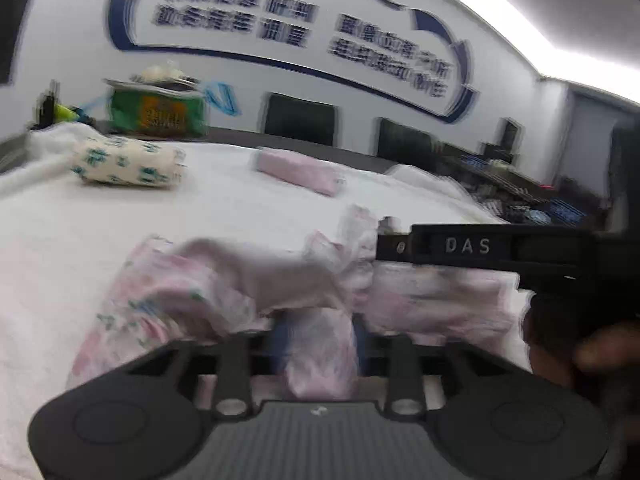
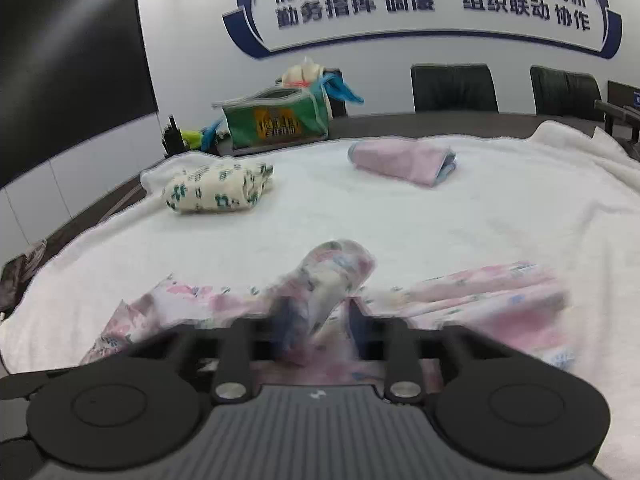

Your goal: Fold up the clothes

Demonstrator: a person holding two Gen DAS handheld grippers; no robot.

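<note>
While left gripper (image 1: 318, 336) and right gripper (image 2: 320, 320) gape astride garment (image 1: 180, 280), only right sees screen (image 2: 72, 60).

Each black gripper (image 2: 320, 332) has a ribbed grey body, round discs, silver screws, and "DAS" lettering.

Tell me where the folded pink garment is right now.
In the right wrist view the folded pink garment lies on the white cloth, far side, right of the rolled green-print garment and in front of the green bag.
</note>
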